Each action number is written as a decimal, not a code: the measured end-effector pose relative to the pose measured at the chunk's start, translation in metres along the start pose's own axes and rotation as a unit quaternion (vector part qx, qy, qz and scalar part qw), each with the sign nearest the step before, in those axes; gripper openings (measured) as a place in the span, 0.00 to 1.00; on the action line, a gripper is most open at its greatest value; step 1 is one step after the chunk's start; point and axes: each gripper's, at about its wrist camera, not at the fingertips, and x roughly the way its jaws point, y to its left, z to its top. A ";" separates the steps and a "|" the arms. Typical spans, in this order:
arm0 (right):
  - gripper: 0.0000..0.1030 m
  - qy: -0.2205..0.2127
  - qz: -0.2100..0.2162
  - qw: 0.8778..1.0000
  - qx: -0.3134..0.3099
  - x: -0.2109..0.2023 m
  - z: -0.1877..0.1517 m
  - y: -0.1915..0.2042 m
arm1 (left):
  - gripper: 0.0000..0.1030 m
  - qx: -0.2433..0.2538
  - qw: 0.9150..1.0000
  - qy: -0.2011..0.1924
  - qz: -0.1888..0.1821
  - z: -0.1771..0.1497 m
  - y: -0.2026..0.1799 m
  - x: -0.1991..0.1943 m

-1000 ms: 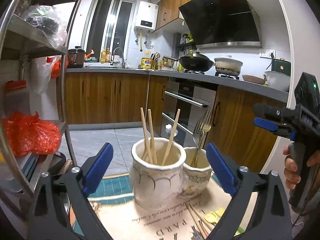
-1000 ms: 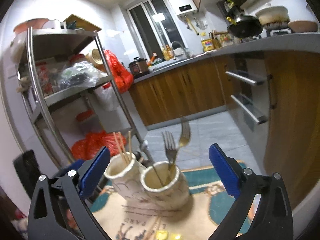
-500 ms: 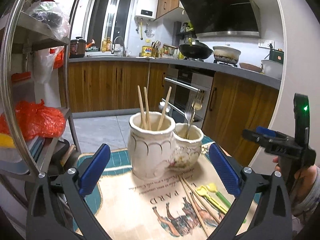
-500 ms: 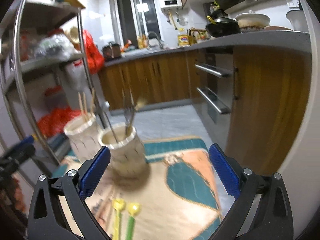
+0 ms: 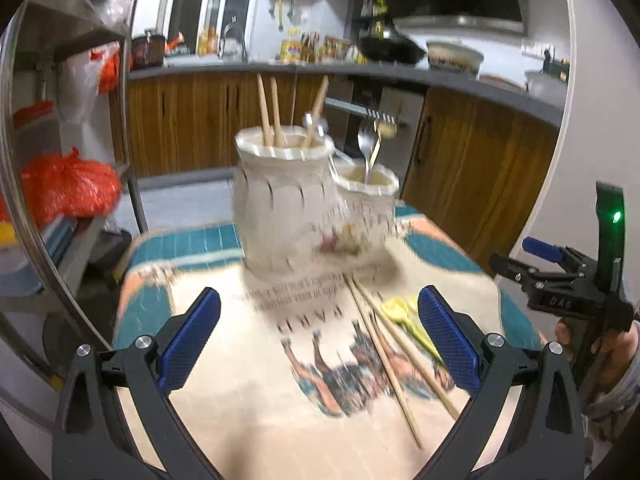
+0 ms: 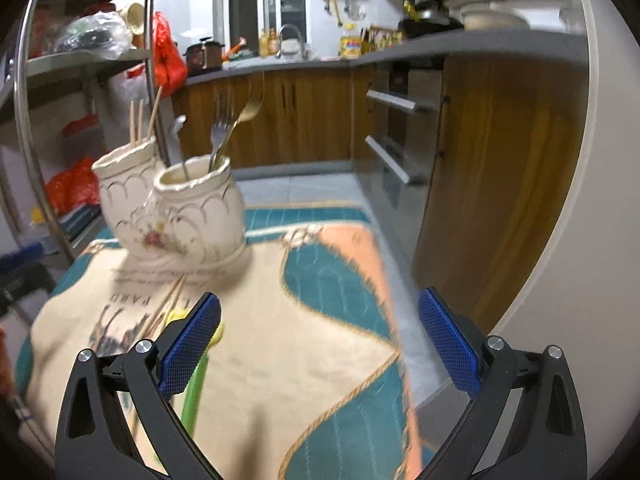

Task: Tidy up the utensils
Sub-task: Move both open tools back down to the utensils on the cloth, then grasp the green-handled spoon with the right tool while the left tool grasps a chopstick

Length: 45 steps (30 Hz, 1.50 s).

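A cream double ceramic holder (image 5: 288, 208) (image 6: 176, 216) stands on the printed tablecloth (image 5: 256, 392). Its taller pot holds three wooden chopsticks (image 5: 266, 110); the lower pot (image 5: 366, 208) holds forks (image 5: 374, 136) (image 6: 224, 128). Loose chopsticks (image 5: 384, 344) and yellow-headed utensils (image 5: 404, 316) with green handles (image 6: 196, 388) lie on the cloth in front of it. My left gripper (image 5: 318, 332) hovers open above the cloth, the loose chopsticks between its fingers. My right gripper (image 6: 318, 332) is open and empty, right of the holder; in the left wrist view the right gripper (image 5: 556, 280) shows at the right edge.
A metal shelf rack (image 5: 24, 160) with red bags (image 5: 68, 184) stands left of the table. Wooden cabinets (image 6: 500, 184) and an oven (image 6: 392, 136) lie beyond the table's right edge. A hand (image 5: 600, 344) grips the right tool's handle.
Both grippers have pulled back from the holder and tilted down, so more cloth, the loose chopsticks and the yellow-headed utensils now show. Both stay open.
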 end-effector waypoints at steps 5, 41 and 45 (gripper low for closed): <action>0.95 0.025 0.023 0.999 0.017 0.001 -0.012 -0.005 | 0.94 0.021 0.999 0.048 0.002 -0.016 -0.016 0.018; 0.25 0.169 0.107 0.976 -0.083 0.036 -0.026 0.068 | 0.22 0.109 0.982 0.153 -0.032 -0.042 -0.053 0.044; 0.19 0.171 0.106 0.976 -0.083 0.039 -0.023 0.067 | 0.15 0.110 0.980 0.160 -0.033 -0.039 -0.050 0.048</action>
